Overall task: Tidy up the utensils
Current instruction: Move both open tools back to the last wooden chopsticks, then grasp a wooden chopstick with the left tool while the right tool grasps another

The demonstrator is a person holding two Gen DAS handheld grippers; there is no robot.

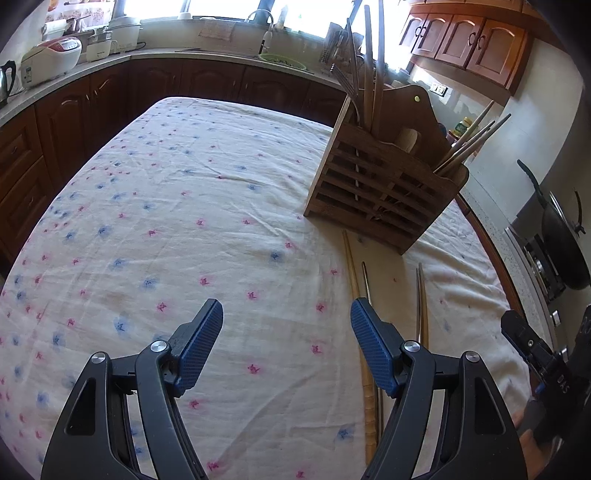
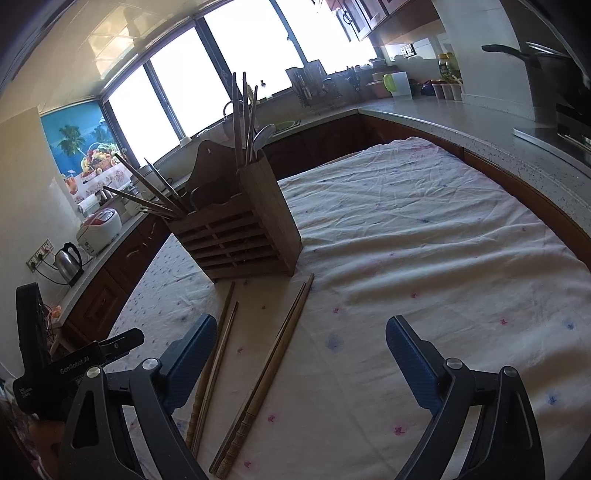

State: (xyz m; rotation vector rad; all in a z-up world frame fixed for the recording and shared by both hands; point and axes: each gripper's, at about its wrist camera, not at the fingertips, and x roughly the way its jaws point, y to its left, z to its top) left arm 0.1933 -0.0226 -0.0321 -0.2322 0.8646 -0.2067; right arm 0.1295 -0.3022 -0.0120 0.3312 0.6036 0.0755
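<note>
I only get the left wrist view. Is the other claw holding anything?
Observer: No, the right claw is open and empty.
Operator: Where do the loose chopsticks lie from there?
Observer: One chopstick pair lies between its fingers; the second pair runs close along one finger.
Operator: Anything on the walls I'm missing?
Observer: A palm-tree poster hangs beside the window.

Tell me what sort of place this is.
A home kitchen, most likely. A rice cooker and kettle stand on the counter, a sink tap sits under the windows, and a wooden utensil holder rests on a cloth-covered table.
</note>
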